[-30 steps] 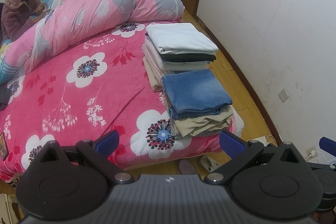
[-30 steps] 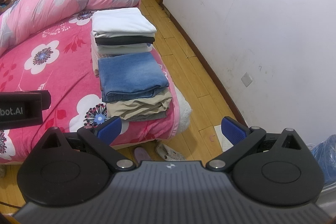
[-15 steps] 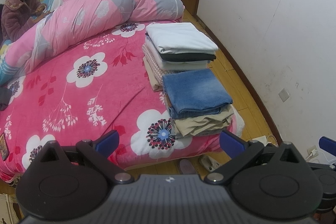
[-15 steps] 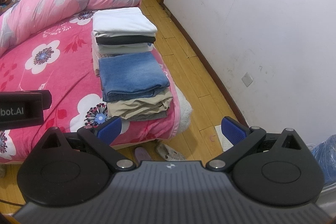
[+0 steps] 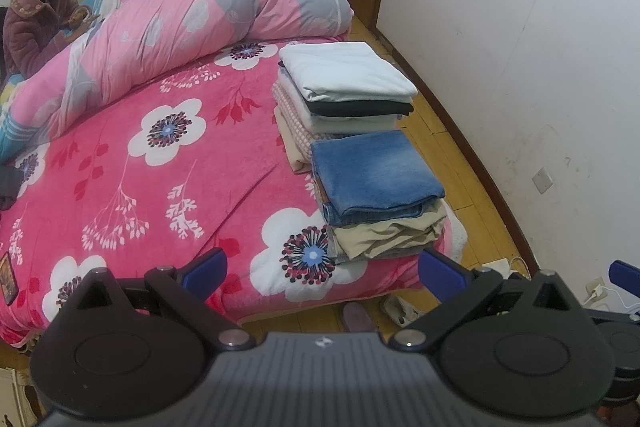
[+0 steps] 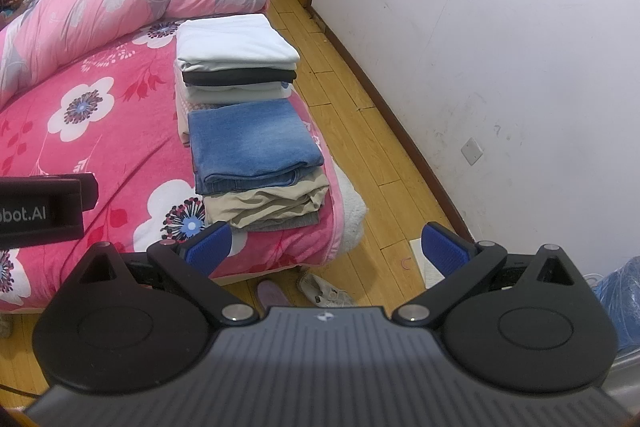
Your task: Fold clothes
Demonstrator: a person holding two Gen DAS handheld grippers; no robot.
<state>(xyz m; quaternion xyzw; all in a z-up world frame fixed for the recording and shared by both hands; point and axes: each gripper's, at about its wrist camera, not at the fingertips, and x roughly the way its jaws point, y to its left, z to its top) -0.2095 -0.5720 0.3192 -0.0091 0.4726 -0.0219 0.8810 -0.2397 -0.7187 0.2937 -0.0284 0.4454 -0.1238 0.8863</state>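
Two piles of folded clothes sit on the right edge of the bed. The near pile has folded blue jeans (image 5: 376,169) (image 6: 252,141) on top of beige trousers (image 5: 390,233) (image 6: 264,205). The far pile is topped by a white folded garment (image 5: 346,69) (image 6: 234,43) over a black one (image 5: 360,108). My left gripper (image 5: 322,273) is open and empty, held off the foot of the bed. My right gripper (image 6: 326,251) is open and empty too, over the floor by the bed corner. The left gripper's body (image 6: 40,211) shows at the left of the right wrist view.
The bed carries a pink flowered blanket (image 5: 160,163) and a rolled pink-grey quilt (image 5: 192,15). A person (image 5: 36,19) sits at the far left. Shoes (image 6: 320,289) lie on the wooden floor (image 6: 360,115) near the white wall (image 6: 500,27). A dark garment (image 5: 8,185) lies at the left edge.
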